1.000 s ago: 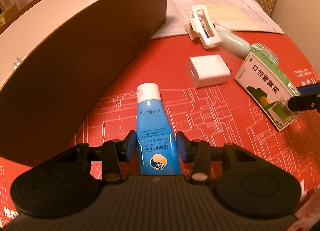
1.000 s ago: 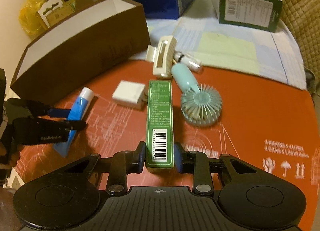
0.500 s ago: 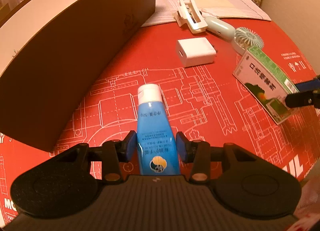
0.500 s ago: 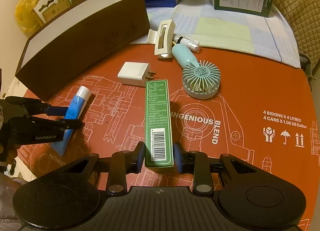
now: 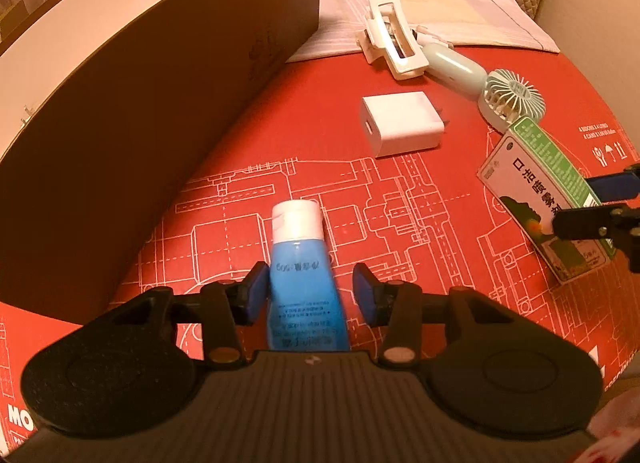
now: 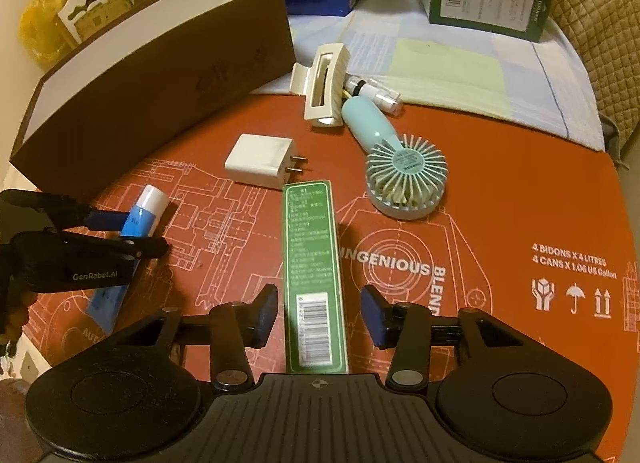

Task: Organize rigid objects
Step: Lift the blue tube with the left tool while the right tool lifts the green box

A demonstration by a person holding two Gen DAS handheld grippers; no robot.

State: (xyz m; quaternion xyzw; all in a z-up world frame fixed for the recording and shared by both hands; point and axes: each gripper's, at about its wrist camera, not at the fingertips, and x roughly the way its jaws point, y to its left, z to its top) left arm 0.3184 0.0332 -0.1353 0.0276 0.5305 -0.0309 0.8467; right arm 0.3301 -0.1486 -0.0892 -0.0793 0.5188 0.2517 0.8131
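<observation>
Right wrist: left gripper (image 6: 132,231) partly hides blue tube (image 6: 138,223).

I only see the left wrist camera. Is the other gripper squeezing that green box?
Observer: No. In the right wrist view the right gripper is opening, and the red mat shows on both sides of the green box between its fingers.
Operator: What's on the end of the box near the gripper?
Observer: A barcode.
Operator: Is anything behind the brown box?
Observer: Yes, a yellow bag sits beyond the brown box.
</observation>
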